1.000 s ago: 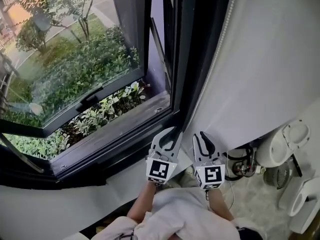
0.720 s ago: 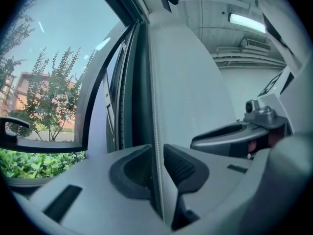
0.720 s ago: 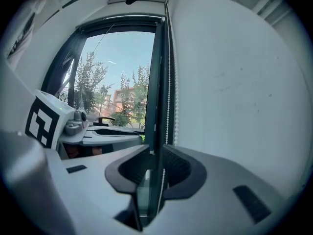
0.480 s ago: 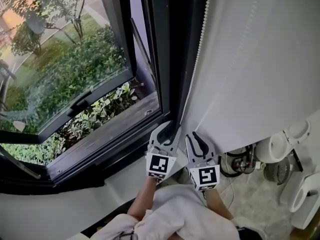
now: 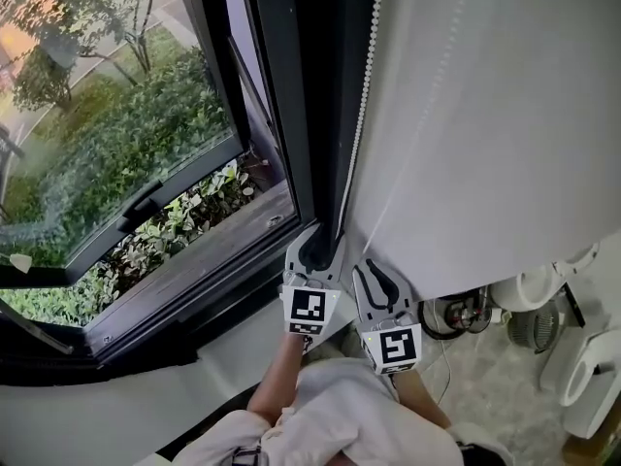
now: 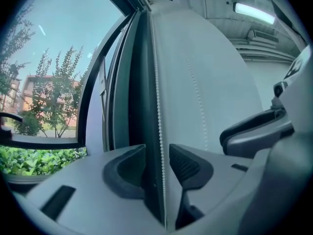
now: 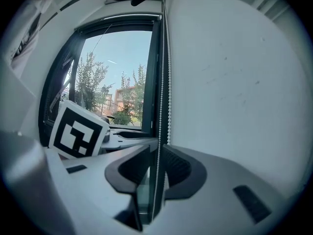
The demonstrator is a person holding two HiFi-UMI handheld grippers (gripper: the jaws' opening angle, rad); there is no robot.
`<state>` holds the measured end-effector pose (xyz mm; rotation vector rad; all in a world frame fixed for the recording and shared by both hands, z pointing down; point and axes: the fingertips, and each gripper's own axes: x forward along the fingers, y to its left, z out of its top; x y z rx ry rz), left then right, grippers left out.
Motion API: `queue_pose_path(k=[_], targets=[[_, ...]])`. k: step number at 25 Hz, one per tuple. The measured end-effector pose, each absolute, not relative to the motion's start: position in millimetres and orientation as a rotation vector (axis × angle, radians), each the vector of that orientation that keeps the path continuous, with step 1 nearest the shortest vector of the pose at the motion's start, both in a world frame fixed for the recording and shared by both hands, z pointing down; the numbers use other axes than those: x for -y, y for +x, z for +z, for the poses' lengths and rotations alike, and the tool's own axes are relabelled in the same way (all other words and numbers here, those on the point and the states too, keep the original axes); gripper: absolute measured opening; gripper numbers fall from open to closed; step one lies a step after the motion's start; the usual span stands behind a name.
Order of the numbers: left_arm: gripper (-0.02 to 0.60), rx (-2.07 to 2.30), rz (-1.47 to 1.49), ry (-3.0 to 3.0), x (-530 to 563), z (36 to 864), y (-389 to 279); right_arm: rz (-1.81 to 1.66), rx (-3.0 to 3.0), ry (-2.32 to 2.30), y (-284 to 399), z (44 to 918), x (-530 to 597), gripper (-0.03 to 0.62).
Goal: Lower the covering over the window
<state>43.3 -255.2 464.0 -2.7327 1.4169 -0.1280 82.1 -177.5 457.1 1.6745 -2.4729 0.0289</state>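
Two claws sit side by side at the foot of the chain (image 5: 357, 115), which hangs down the right edge of the dark frame (image 5: 301, 95), between the window (image 5: 126, 144) and the white wall (image 5: 485, 115). The glass is bare. No covering shows over it in any view, so it is presumably gathered above, out of sight, and most of the lowering looks left to do. The left claw (image 6: 157, 163) has just been opening and stands released at its widest, with the chain running free between its pads. The right claw (image 7: 157, 168), just beside it, is narrower but also apart; the chain threads the gap and the pads do not seem to press on it. The step in hand reads as a fresh grip in a hand-over-hand pull. Next, one claw needs to clench on the beads and draw along the chain's own line, not sideways. A second strand (image 6: 195, 97) shows faintly against the wall, and I cannot tell which of the two brings the covering down.
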Motion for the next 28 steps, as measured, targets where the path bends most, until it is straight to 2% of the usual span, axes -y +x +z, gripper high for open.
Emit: queue_pose_path(k=[11, 15, 17, 24, 28], targets=[[0.189, -1.532, -0.174, -2.672, 272.3, 472.1, 52.2, 0.026, 2.479, 1.660, 88.4, 458.8, 165.9, 0.080], [0.183, -1.604, -0.191, -2.627, 278.0, 473.9, 50.3, 0.005, 2.509, 1.648, 87.9, 454.9, 163.5, 0.079], [0.124, -1.630, -0.174, -2.617, 278.5, 473.2, 45.8, 0.017, 2.509, 1.636, 88.0, 455.9, 161.8, 0.080], [0.023, -1.543, -0.152, -2.708, 268.8, 475.7, 43.0, 0.008, 2.537, 1.622, 87.0, 452.8, 161.7, 0.080], [0.014, -1.492, -0.132, -2.755, 252.4, 475.6, 42.4, -0.014, 2.554, 1.605, 84.0, 446.4, 159.8, 0.080]])
